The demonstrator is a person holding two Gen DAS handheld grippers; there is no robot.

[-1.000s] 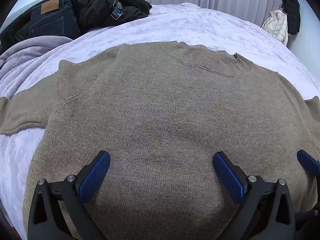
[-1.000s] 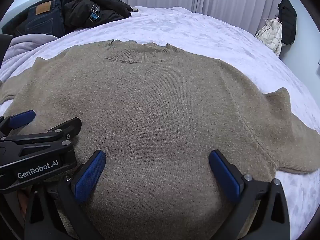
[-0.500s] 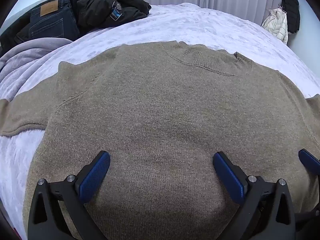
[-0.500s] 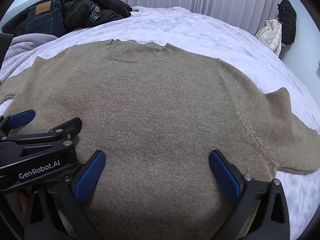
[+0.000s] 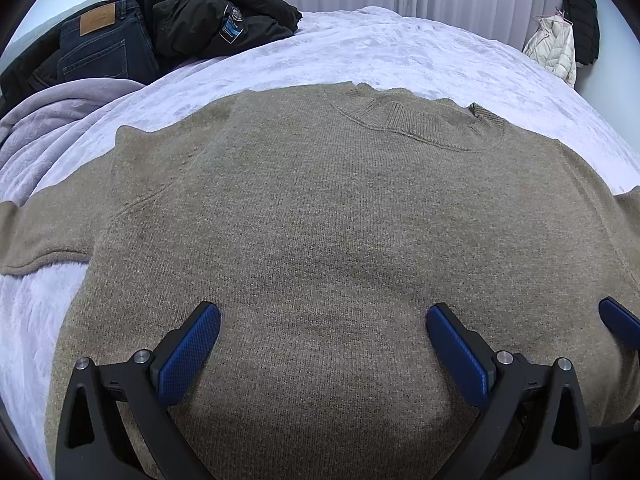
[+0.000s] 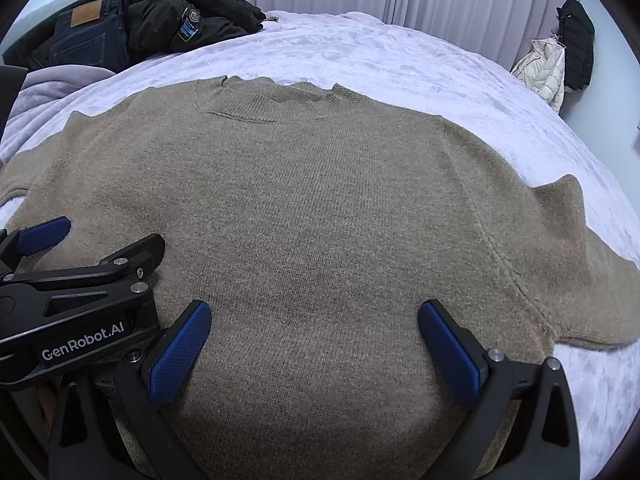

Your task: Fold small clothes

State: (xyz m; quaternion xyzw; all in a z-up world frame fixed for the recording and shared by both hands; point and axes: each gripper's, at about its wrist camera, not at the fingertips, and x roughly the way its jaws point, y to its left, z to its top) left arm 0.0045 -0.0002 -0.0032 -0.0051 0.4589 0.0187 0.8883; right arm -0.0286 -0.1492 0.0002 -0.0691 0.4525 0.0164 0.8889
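A tan knit sweater (image 5: 320, 216) lies flat and spread out on the bed, collar at the far end and sleeves out to both sides; it also fills the right wrist view (image 6: 320, 208). My left gripper (image 5: 324, 344) is open and empty, hovering over the sweater's lower body. My right gripper (image 6: 316, 340) is open and empty beside it, over the same lower area. The left gripper's body (image 6: 72, 304) shows at the left of the right wrist view. One blue pad of the right gripper (image 5: 620, 322) shows at the right edge of the left wrist view.
The sweater lies on a white fuzzy bedspread (image 5: 400, 48). Dark jeans (image 5: 104, 48) and a black jacket (image 5: 208, 12) are piled at the far left, with a lilac blanket (image 5: 44, 128) below them. Jackets hang on the far right wall (image 6: 560, 60). Curtains hang behind the bed.
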